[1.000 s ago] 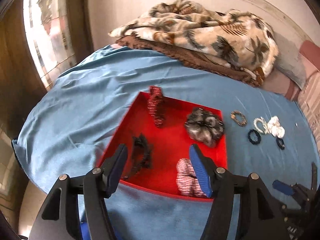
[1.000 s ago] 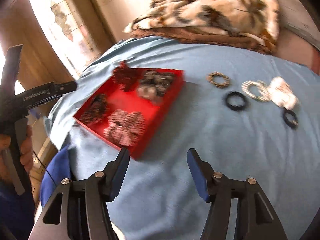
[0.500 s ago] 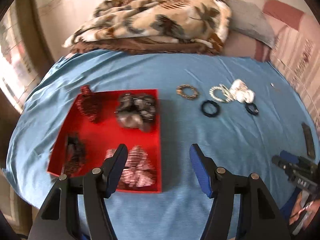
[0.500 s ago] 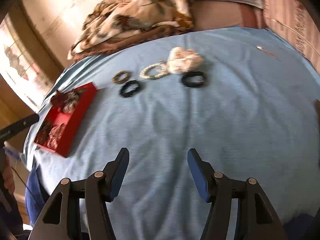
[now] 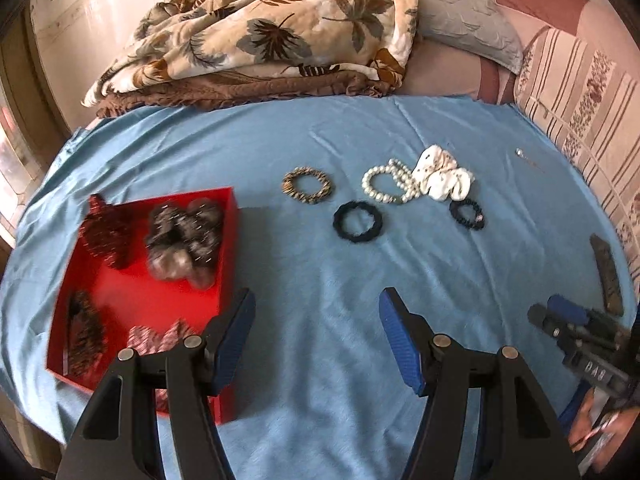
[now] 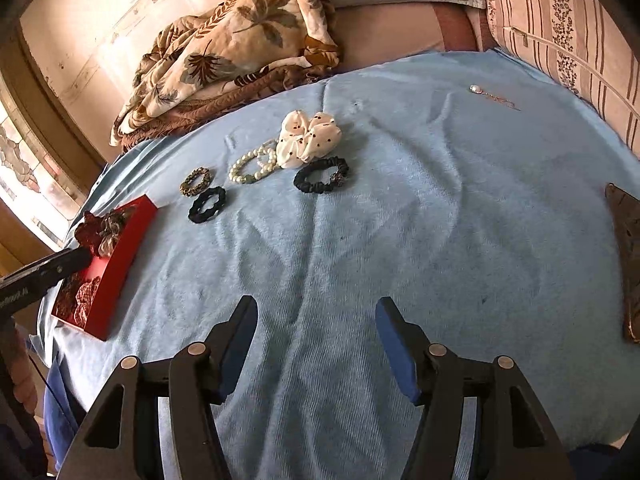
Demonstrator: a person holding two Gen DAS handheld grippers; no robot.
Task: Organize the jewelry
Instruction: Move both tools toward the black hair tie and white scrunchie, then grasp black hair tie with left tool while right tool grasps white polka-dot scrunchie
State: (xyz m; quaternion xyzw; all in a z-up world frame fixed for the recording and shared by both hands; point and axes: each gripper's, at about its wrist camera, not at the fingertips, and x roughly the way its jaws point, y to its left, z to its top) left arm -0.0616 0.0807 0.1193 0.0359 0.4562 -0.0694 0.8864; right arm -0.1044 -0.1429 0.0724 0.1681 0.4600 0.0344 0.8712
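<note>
A red tray (image 5: pixel 230 216) (image 6: pixel 120 256) lies at the left of the blue sheet and holds several scrunchies and hair clips. On the sheet lie a leopard scrunchie (image 5: pixel 307 185) (image 6: pixel 195 181), a black scrunchie (image 5: pixel 358 222) (image 6: pixel 207 204), a pearl bracelet (image 5: pixel 390 182) (image 6: pixel 253 165), a white dotted scrunchie (image 5: pixel 442 174) (image 6: pixel 308 138) and a small black scrunchie (image 5: pixel 467 214) (image 6: pixel 321 175). My left gripper (image 5: pixel 318 332) is open and empty, just right of the tray. My right gripper (image 6: pixel 316 340) is open and empty over bare sheet.
A leaf-print blanket (image 5: pixel 272 28) and pillows (image 5: pixel 468 20) lie at the back. A dark hair clip (image 5: pixel 608 276) (image 6: pixel 628 256) lies at the right edge. A small pendant (image 6: pixel 476 89) lies far right. The right gripper's body (image 5: pixel 580 344) shows in the left wrist view.
Both views have swung right, away from the tray. The loose scrunchies now sit ahead of both grippers. Both grippers stay open and empty.
</note>
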